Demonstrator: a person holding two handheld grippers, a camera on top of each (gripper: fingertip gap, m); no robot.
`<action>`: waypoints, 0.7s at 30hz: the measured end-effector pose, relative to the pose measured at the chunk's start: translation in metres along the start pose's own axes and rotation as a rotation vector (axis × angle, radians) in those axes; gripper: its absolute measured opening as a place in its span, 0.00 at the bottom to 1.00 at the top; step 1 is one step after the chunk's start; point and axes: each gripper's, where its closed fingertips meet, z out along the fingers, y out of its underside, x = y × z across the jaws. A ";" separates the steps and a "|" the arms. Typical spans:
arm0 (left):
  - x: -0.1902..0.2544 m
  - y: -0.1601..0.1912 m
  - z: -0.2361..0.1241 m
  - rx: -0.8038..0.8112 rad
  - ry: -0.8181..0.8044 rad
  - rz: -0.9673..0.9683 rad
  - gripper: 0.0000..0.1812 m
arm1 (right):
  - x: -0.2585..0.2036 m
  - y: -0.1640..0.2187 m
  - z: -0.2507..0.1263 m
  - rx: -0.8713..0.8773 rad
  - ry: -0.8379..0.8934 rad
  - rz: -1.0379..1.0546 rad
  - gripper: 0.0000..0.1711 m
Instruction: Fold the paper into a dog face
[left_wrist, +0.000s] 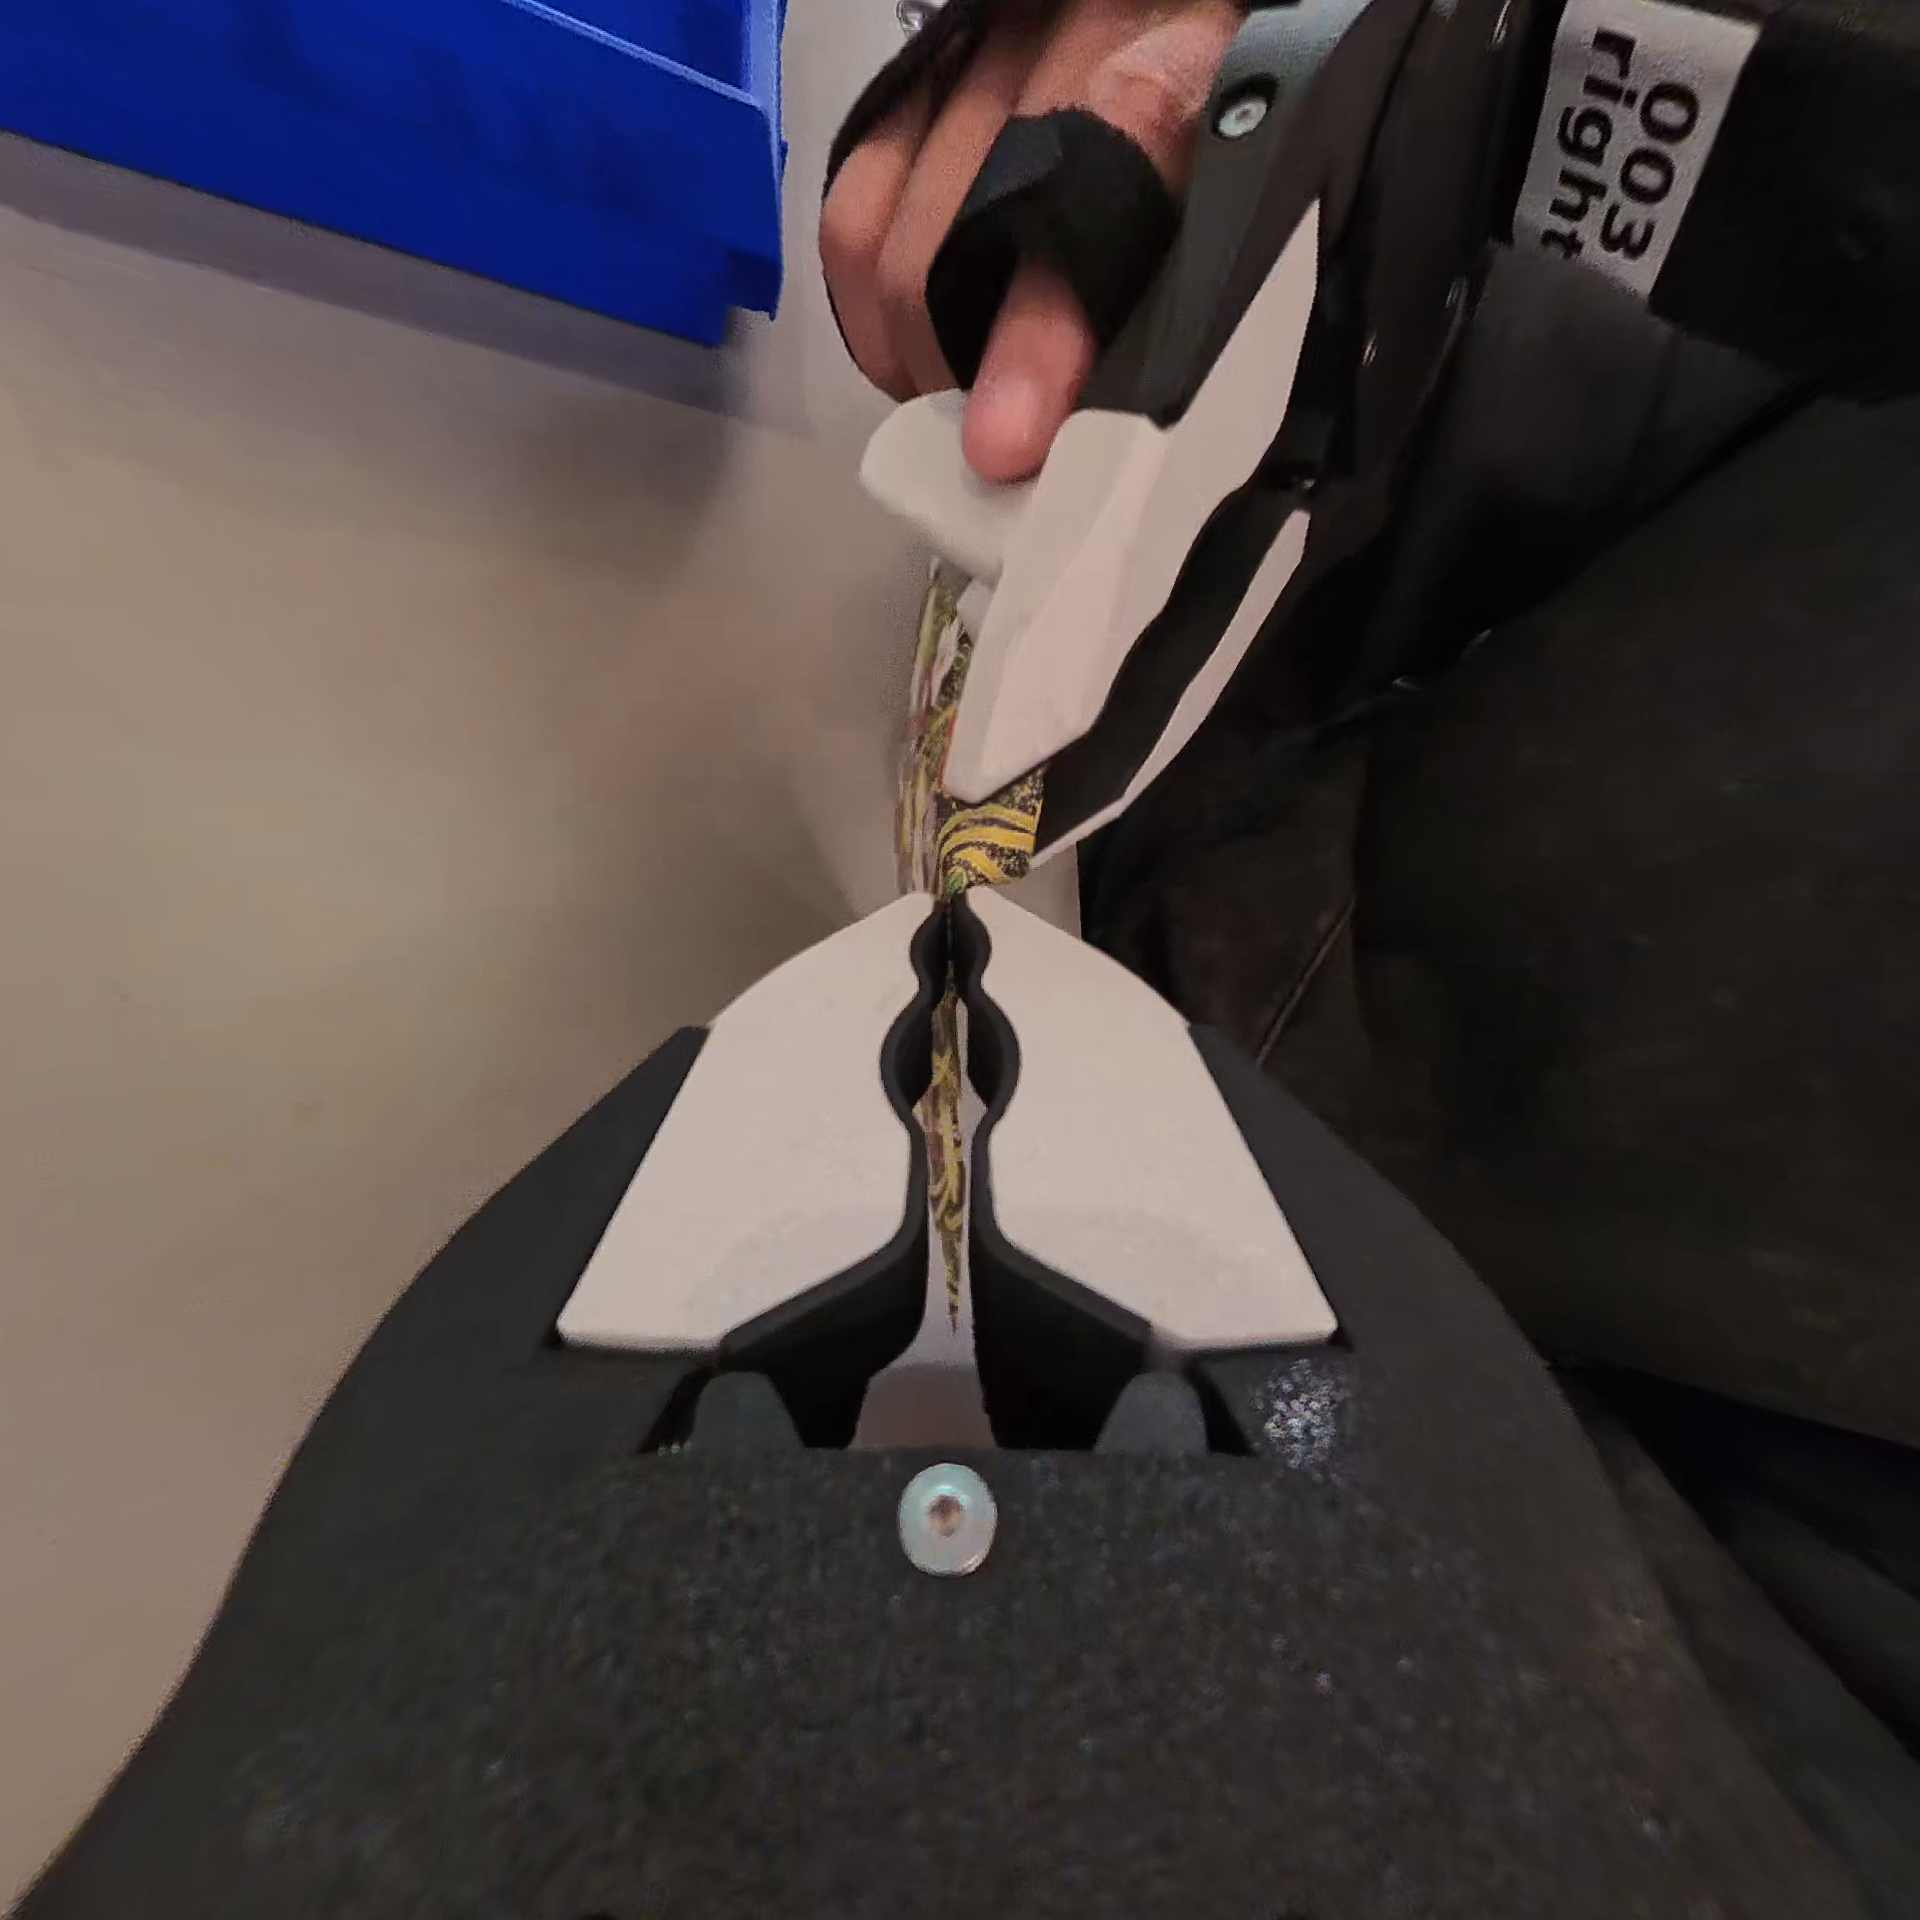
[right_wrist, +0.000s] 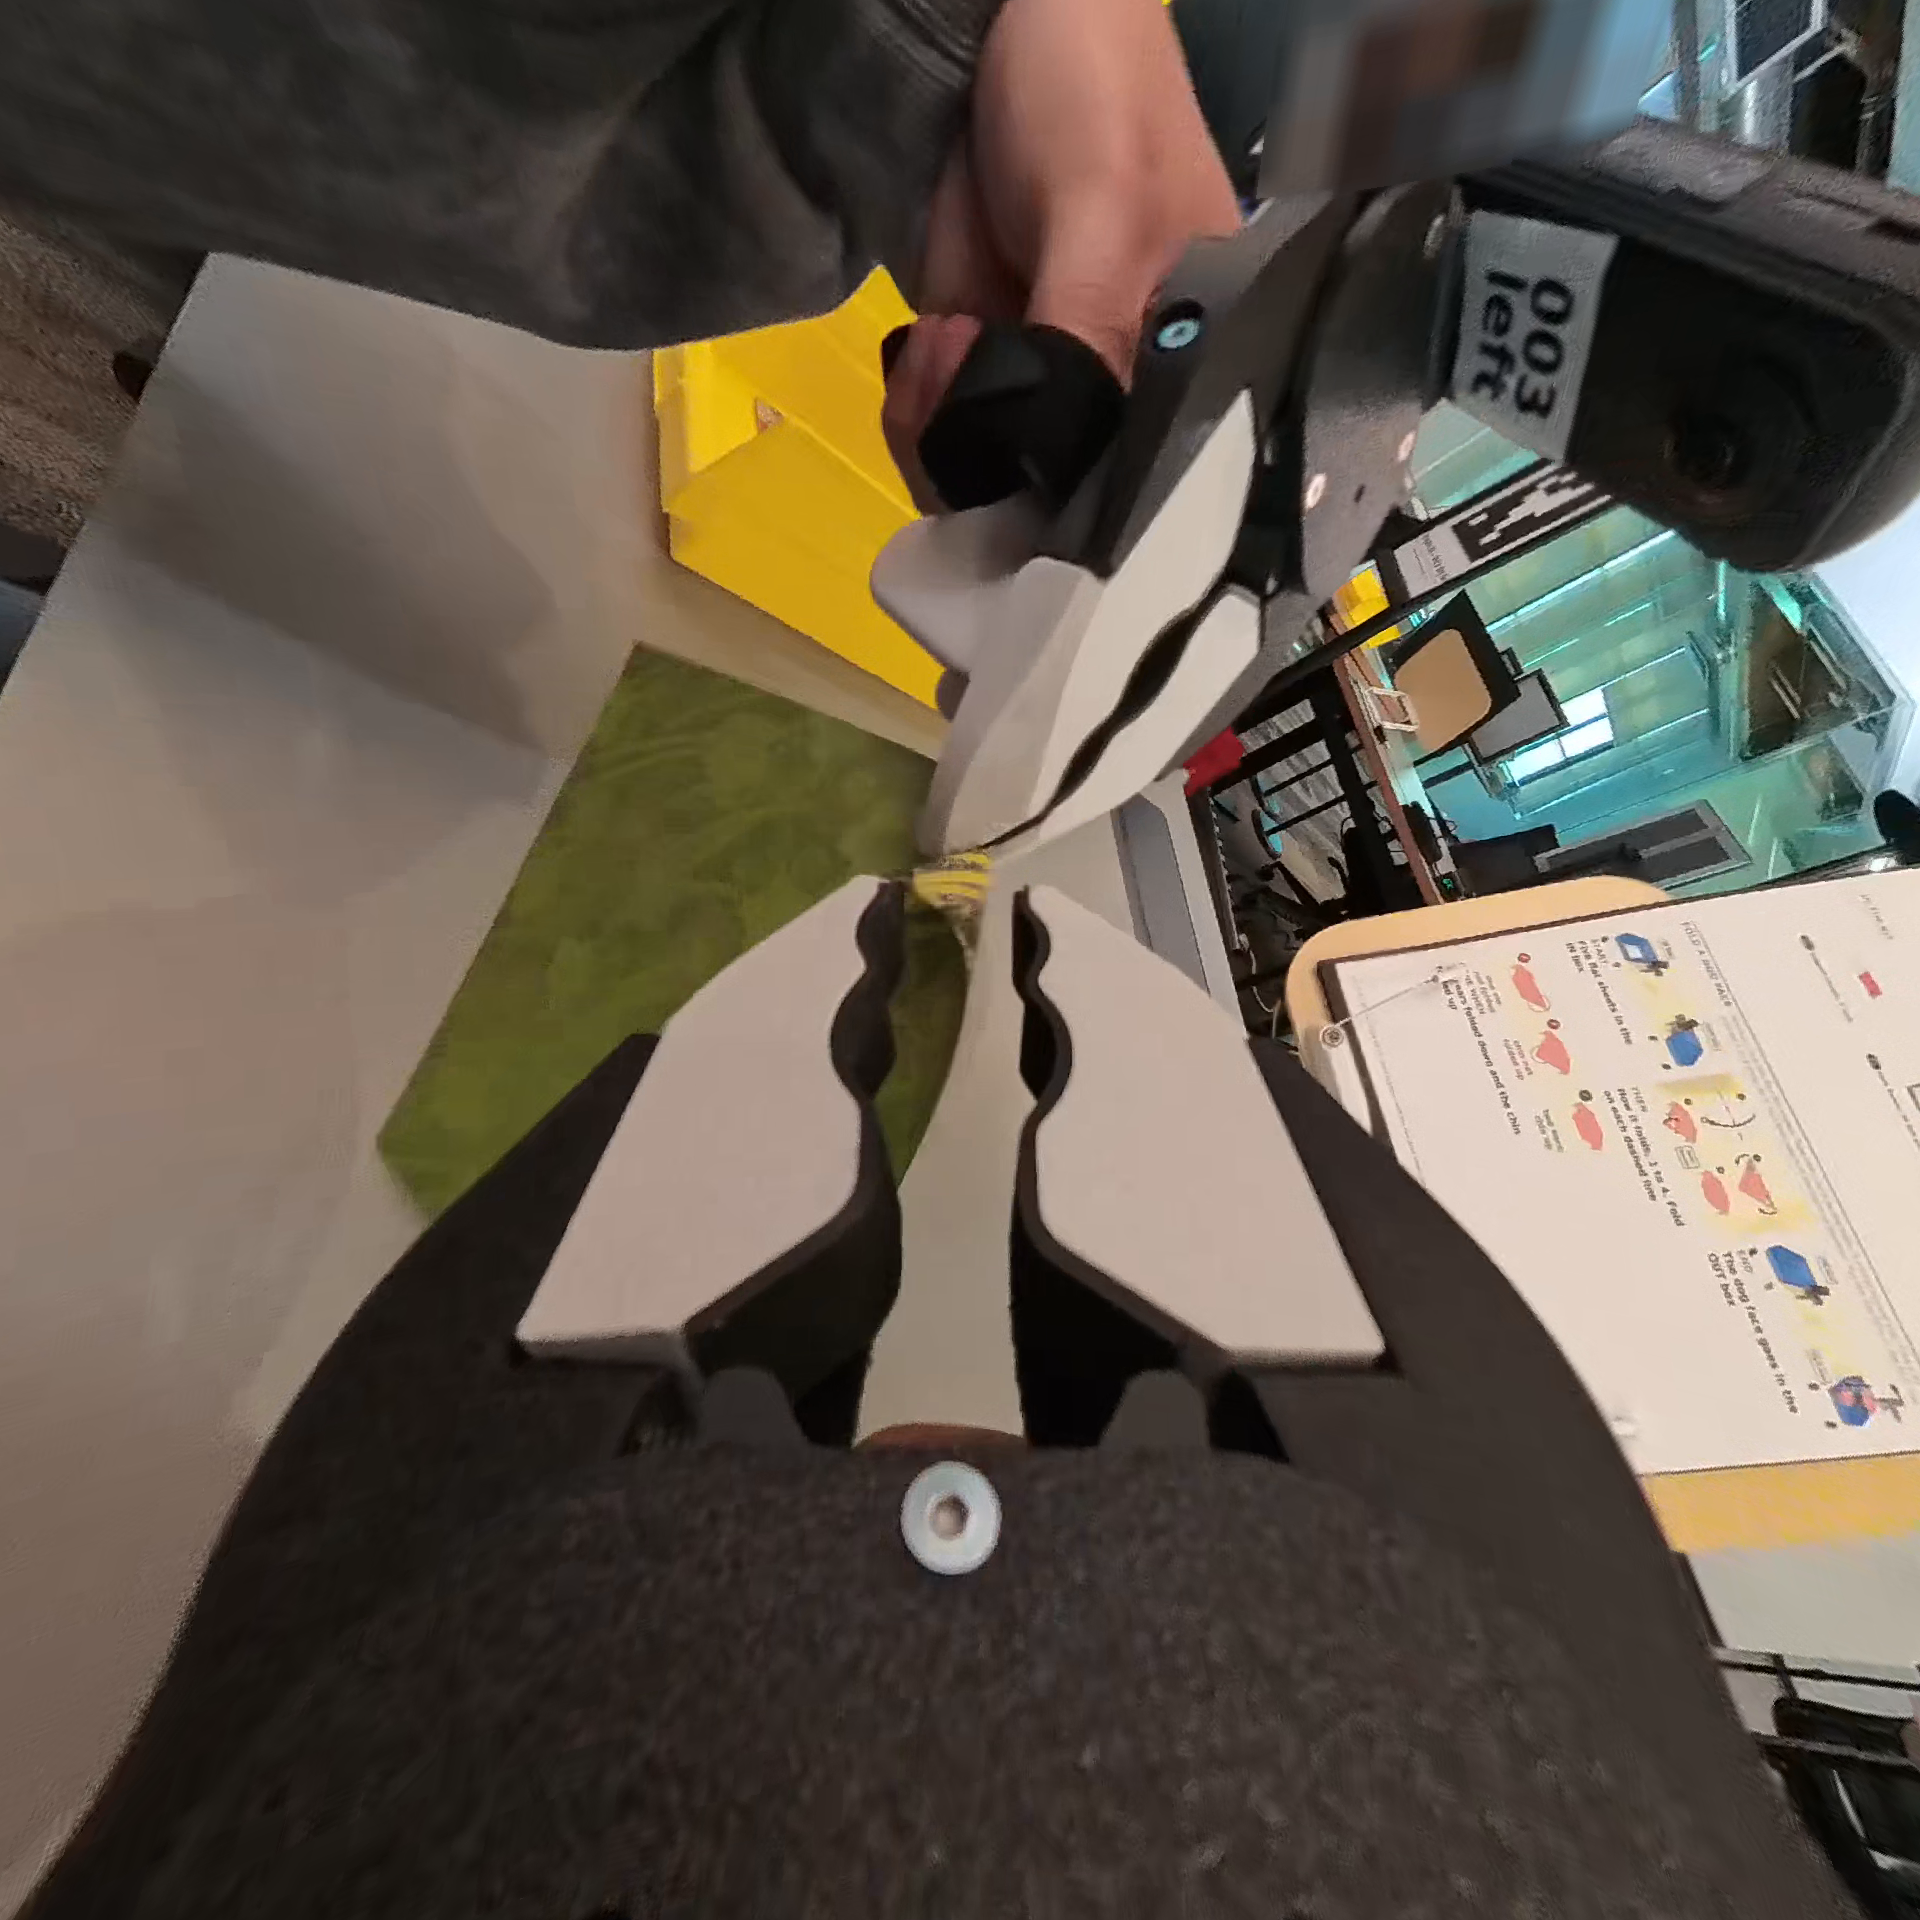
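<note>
Left claw (left_wrist: 948, 914) clamped on patterned paper (left_wrist: 992, 826) (seen edge-on), right claw (right_wrist: 951, 899) parted, its tips beside the paper

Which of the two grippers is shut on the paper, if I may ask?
The left gripper, shut on the paper; the right gripper has its jaws apart.

A blue bin (left_wrist: 436, 145) stands on the pale desk (left_wrist: 312, 779) toward its far edge; a yellow bin (right_wrist: 790, 499) sits at another edge; a green mat (right_wrist: 675, 914) lies flat beside it; an illustrated instruction sheet (right_wrist: 1662, 1174) rests on a separate light board (right_wrist: 1311, 971).
</note>
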 end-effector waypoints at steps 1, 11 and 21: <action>-0.001 0.000 -0.001 0.003 0.005 -0.003 0.00 | -0.002 0.004 0.000 -0.011 -0.007 -0.009 0.11; -0.005 0.009 0.009 -0.047 0.046 -0.068 0.07 | 0.001 0.016 0.008 -0.026 -0.012 0.038 0.00; -0.047 0.044 0.002 0.087 -0.462 -0.027 0.19 | 0.022 0.100 0.027 -0.098 -0.080 0.843 0.00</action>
